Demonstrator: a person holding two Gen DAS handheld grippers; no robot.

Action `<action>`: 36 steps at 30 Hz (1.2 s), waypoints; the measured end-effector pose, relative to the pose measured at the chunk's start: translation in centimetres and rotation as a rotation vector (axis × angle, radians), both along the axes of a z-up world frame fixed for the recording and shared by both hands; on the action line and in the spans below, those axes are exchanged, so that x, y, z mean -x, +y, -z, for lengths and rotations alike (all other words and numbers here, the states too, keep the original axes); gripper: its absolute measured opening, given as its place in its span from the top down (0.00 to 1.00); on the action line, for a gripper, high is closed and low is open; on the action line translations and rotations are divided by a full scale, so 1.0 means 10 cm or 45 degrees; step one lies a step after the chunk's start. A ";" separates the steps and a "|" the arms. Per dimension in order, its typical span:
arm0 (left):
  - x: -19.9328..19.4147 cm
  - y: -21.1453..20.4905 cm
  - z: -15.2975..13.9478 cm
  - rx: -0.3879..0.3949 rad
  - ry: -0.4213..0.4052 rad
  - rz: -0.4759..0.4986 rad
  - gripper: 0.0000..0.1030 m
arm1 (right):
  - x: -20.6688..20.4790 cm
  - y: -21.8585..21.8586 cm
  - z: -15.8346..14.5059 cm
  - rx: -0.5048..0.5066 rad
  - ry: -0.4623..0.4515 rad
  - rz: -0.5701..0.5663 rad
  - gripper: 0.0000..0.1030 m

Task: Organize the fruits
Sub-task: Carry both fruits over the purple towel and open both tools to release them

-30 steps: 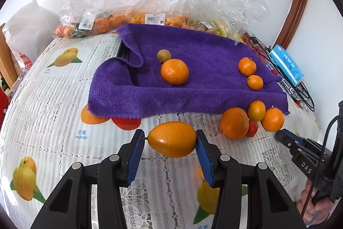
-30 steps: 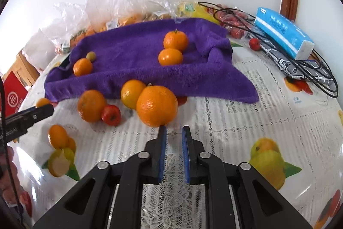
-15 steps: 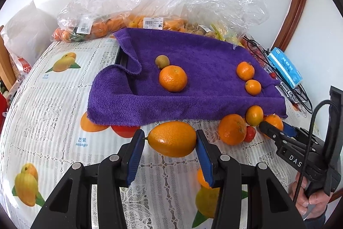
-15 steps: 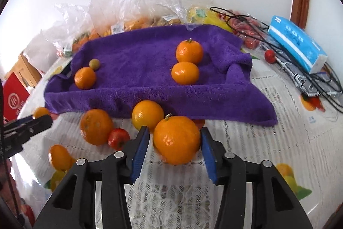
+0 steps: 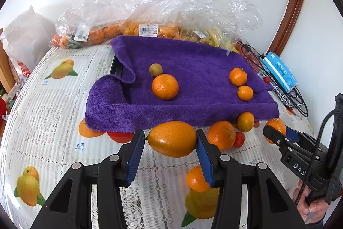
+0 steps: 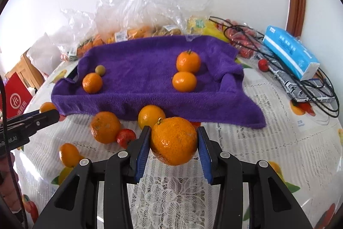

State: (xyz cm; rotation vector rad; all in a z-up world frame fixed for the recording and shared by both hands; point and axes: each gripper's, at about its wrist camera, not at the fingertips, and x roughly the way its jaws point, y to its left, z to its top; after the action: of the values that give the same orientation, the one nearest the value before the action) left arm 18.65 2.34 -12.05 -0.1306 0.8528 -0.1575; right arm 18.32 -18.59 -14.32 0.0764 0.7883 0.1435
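Right wrist view: a round mandarin (image 6: pixel 173 141) is clasped between the blue pads of the right tongs (image 6: pixel 173 150), whose jaws have just been closing onto it, just in front of the purple towel (image 6: pixel 137 87).

In the left wrist view, an oval kumquat-like fruit (image 5: pixel 172 138) is gripped end to end by the left tongs (image 5: pixel 169 153) above the tabletop (image 5: pixel 53 121). Pressure is best kept light so the peel is not bruised; each fruit should probably be lifted clear of its neighbours and set down beside like fruit on the towel before being let go.
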 end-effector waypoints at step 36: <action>-0.91 0.19 0.15 0.001 0.066 -0.127 0.52 | -0.90 0.29 -0.10 0.043 -0.008 -0.150 0.52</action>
State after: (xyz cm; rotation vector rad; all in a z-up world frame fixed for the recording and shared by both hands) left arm 27.75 4.24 -13.57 -0.1784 0.8962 -0.0611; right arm 27.32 -15.65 -13.30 -0.0023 0.7887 0.2419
